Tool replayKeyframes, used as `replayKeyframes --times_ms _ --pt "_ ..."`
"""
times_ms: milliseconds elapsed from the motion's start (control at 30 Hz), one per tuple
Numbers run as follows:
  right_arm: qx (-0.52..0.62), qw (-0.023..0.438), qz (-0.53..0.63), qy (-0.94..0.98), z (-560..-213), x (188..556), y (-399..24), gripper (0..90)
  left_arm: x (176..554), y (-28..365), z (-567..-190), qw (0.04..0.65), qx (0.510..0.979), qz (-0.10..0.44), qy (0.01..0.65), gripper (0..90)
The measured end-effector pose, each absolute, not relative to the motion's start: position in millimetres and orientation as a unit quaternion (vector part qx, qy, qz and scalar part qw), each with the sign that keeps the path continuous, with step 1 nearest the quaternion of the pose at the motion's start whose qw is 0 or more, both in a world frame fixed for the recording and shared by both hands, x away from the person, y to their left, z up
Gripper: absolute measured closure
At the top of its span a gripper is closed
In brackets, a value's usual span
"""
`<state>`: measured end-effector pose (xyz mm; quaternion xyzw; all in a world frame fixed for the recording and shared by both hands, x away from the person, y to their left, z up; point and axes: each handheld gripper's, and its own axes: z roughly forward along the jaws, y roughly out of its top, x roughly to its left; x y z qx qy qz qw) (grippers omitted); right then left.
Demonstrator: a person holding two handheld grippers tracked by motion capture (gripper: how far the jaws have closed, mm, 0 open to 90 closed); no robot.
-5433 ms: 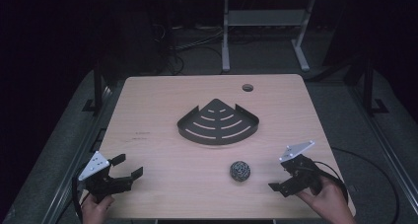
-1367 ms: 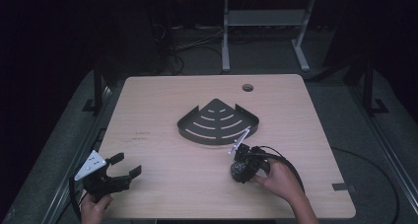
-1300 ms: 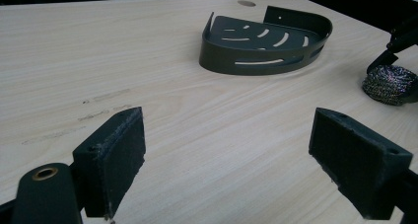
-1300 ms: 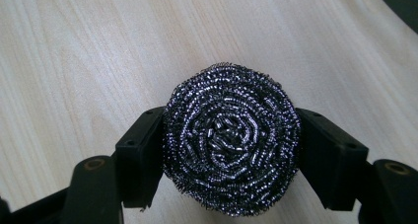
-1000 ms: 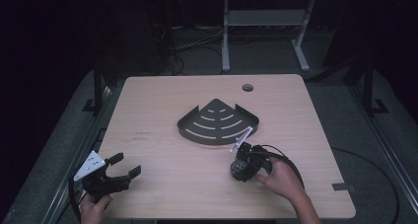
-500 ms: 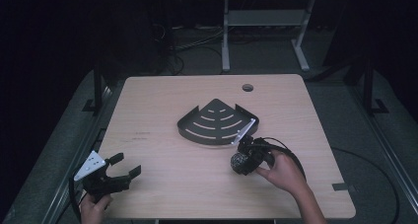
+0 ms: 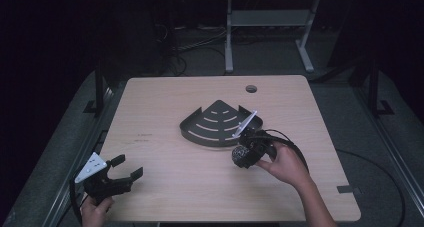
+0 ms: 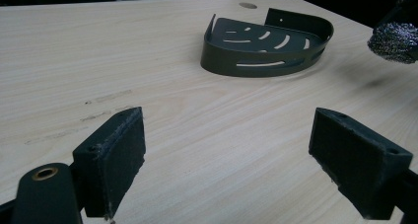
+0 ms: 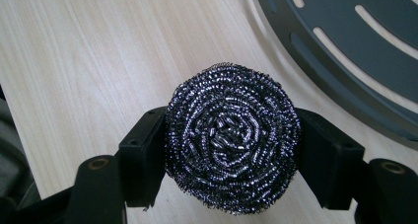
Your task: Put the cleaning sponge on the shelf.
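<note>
Two grippers: right gripper clamped the steel wool scourer; left gripper sat wide open, empty.
Scourer: off the table, at the corner caddy's five o'clock.
Tip: lift clear of the rim, then release.

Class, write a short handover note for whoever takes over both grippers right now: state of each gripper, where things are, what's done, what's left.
Right gripper: shut on the steel scourer, lifted off the table beside the slotted corner tray.
Left gripper: open, holding nothing, near the table's front-left corner.
Done: scourer picked up.
Left: probably setting it in the tray, which holds nothing yet.
</note>
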<state>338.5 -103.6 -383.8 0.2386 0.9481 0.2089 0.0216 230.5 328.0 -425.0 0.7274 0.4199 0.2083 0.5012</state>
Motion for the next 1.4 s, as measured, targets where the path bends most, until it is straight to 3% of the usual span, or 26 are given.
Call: replayKeyframes --times_ms 833,1400 --pt "0.234 0.019 0.199 0.952 -371.5 355.8 -92.8 32.8 231.6 324.6 -423.9 0.505 0.727 0.206 0.416 13.3" --pt "0.232 0.019 0.177 0.956 -349.3 396.4 -69.1 32.8 233.2 325.2 -422.2 0.51 0.727 0.204 0.411 13.3"
